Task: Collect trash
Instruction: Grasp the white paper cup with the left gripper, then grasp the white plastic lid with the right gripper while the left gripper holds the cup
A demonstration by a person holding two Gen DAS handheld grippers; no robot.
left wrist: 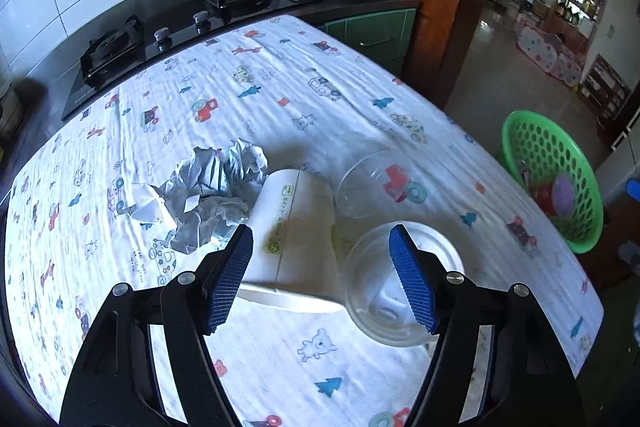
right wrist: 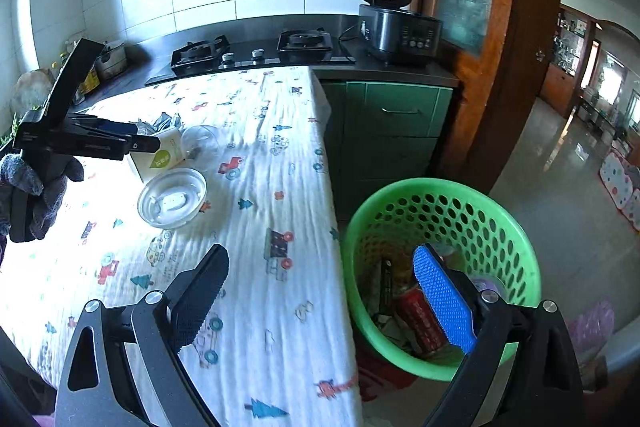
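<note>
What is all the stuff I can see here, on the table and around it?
tablecloth: one, white with cartoon prints, covering the table
crumpled paper: one heap, grey-white, on the cloth beside the carton
carton: one, white with green marks, lying on the cloth
clear cup: one, see-through, on its side next to the carton
clear lid: one, see-through, on the cloth near the carton
basket: one, green, on the floor beside the table
red can: one, inside the basket with other trash
gas hob: one, black, two burners, on the counter
rice cooker: one, dark, lid up, on the counter
left gripper: fingers open, over the carton
right gripper: fingers open, empty, near the basket
gloved hand: one, grey glove, holding the left gripper
</note>
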